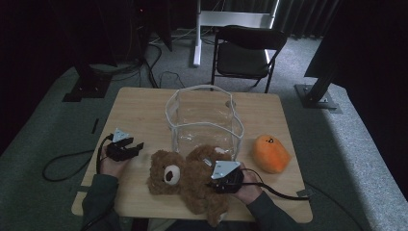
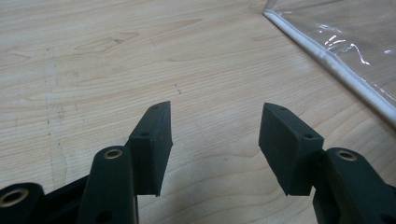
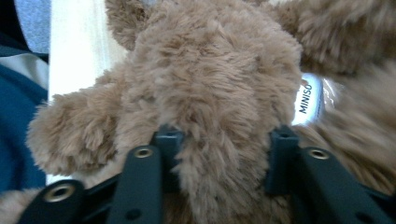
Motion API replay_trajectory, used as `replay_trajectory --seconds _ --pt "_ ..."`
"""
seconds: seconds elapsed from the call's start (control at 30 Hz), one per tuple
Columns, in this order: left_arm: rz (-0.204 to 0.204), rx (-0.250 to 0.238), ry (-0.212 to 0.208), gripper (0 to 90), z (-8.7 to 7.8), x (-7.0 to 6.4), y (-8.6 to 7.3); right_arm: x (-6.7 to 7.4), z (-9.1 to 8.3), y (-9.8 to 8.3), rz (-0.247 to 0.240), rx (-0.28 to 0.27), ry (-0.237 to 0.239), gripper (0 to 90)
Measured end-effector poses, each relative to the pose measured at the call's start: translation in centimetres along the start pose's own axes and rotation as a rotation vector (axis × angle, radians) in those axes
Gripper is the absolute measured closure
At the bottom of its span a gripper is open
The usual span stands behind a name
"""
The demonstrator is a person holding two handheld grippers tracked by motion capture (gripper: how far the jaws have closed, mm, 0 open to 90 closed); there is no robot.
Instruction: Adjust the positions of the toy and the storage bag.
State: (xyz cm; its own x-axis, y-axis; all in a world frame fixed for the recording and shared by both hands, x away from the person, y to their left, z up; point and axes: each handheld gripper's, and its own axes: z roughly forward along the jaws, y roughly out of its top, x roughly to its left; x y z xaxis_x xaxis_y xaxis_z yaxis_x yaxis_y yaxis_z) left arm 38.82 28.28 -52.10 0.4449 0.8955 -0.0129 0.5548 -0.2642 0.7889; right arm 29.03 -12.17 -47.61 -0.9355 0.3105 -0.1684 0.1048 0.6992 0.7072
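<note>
A brown teddy bear (image 1: 187, 175) lies on its back on the wooden table (image 1: 139, 113), near the front edge. My right gripper (image 1: 215, 185) comes in from the bear's right side. In the right gripper view its jaws are sunk into the bear's fur (image 3: 210, 84), so my right gripper (image 3: 226, 135) is shut on the bear; a white MINISO label (image 3: 306, 100) shows beside the right jaw. My left gripper (image 1: 135, 147) rests left of the bear, apart from it. In its own view my left gripper (image 2: 215, 112) stands open over bare wood with nothing between the jaws.
A clear plastic bag with a white rim (image 1: 204, 118) stands open behind the bear; its edge (image 2: 327, 58) lies right of the left gripper. An orange plush toy (image 1: 271, 153) lies at the table's right. A black folding chair (image 1: 245, 50) stands beyond the table.
</note>
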Motion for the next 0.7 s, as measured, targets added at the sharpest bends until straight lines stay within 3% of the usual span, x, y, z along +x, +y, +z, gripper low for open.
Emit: replay_trajectory --seconds 0.2,0.37,0.7 --pt "-0.004 -0.003 0.001 45.0 -0.1 0.2 -0.1 -0.4 -1.6 -0.3 -0.024 0.022 -0.005 63.0" --pt "-0.007 -0.001 0.003 45.0 -0.1 0.2 -0.1 -0.7 -4.1 -2.1 0.004 0.022 -0.018 62.8" --pt "-0.005 0.004 0.003 45.0 0.0 0.2 -0.2 0.0 -7.6 -4.1 -0.020 0.071 -0.043 63.4"
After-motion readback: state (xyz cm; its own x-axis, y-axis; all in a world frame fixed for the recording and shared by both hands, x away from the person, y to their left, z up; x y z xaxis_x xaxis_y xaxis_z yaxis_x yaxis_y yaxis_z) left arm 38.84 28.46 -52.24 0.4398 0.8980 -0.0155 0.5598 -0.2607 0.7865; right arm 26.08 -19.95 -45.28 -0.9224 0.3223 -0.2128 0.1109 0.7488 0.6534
